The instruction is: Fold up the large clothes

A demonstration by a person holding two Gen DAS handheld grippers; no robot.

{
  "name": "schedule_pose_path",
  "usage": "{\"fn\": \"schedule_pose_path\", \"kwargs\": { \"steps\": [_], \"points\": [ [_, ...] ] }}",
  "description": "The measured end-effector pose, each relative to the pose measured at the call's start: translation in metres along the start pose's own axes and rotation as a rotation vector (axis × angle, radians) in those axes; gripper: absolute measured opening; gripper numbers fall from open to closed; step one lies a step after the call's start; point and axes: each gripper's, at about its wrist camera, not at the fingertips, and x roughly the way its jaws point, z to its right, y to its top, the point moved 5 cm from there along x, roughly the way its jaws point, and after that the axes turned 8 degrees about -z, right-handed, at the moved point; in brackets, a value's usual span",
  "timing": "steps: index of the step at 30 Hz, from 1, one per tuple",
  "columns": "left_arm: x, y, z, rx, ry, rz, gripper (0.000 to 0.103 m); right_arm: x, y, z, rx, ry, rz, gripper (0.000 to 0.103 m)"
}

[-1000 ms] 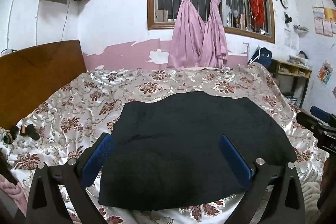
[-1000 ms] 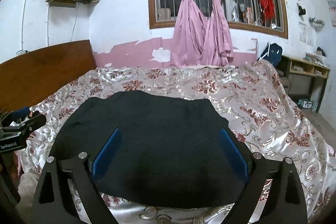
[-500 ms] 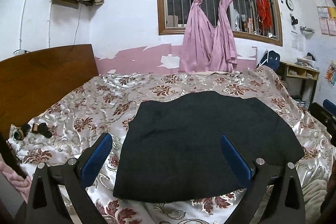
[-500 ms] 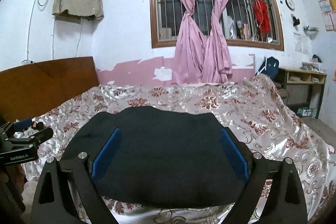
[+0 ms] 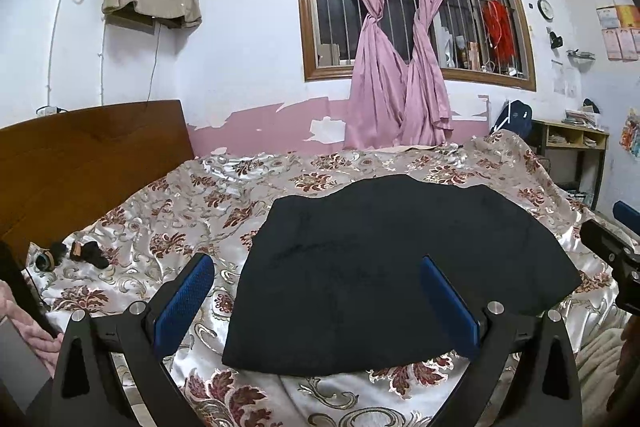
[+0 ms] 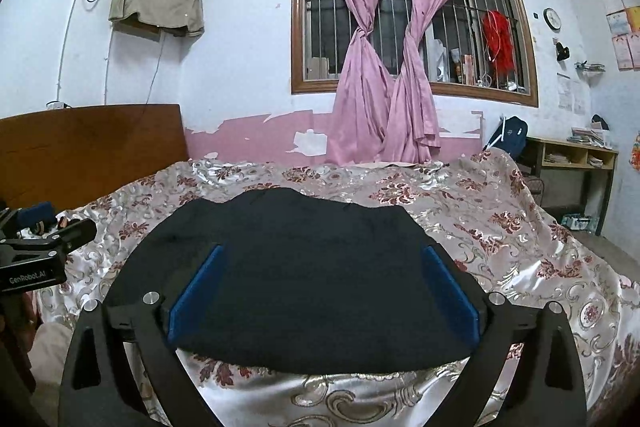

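A large black garment [image 5: 384,267] lies flat on the flowered bedspread [image 5: 192,211], folded into a broad slab; it also shows in the right wrist view [image 6: 312,275]. My left gripper [image 5: 316,291] is open and empty, held above the garment's near left part. My right gripper [image 6: 322,281] is open and empty, held above the garment's near edge. The right gripper's body [image 5: 612,251] shows at the right edge of the left wrist view. The left gripper's body [image 6: 36,255] shows at the left edge of the right wrist view.
A wooden headboard [image 5: 80,163] stands at the left. Small dark items [image 5: 76,253] lie on the bed near it. A window with pink curtains [image 5: 396,67] is behind the bed. A wooden shelf [image 5: 572,147] stands at the right. A hand [image 5: 28,331] shows at the lower left.
Both grippers have risen and tilted up, so the garment sits lower in both views. The garment has not moved. Both grippers stay open.
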Motion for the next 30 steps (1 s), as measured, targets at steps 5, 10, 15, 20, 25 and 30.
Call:
{"fn": "schedule_pose_path", "kwargs": {
  "steps": [5, 10, 15, 20, 25, 30],
  "points": [
    [-0.001, -0.011, -0.001, -0.015, -0.031, -0.006, 0.103, -0.001, -0.007, -0.002, -0.003, 0.024, 0.014, 0.102],
    [0.004, -0.021, -0.006, -0.041, -0.048, -0.026, 0.103, -0.003, -0.017, -0.008, -0.031, 0.038, 0.015, 0.102],
    [0.005, -0.033, -0.008, -0.048, -0.051, -0.027, 0.103, -0.006, -0.025, -0.007, -0.036, 0.026, 0.002, 0.102],
    [0.006, -0.045, -0.002, -0.035, -0.08, -0.042, 0.103, -0.012, -0.035, -0.004, -0.03, 0.01, 0.002, 0.102],
    [0.001, -0.058, 0.0, -0.066, -0.137, -0.035, 0.103, -0.015, -0.043, 0.002, -0.031, -0.049, -0.006, 0.102],
    [0.004, -0.067, -0.001, -0.081, -0.125, -0.064, 0.103, -0.016, -0.047, 0.006, -0.021, -0.056, -0.028, 0.102]
  ]
}}
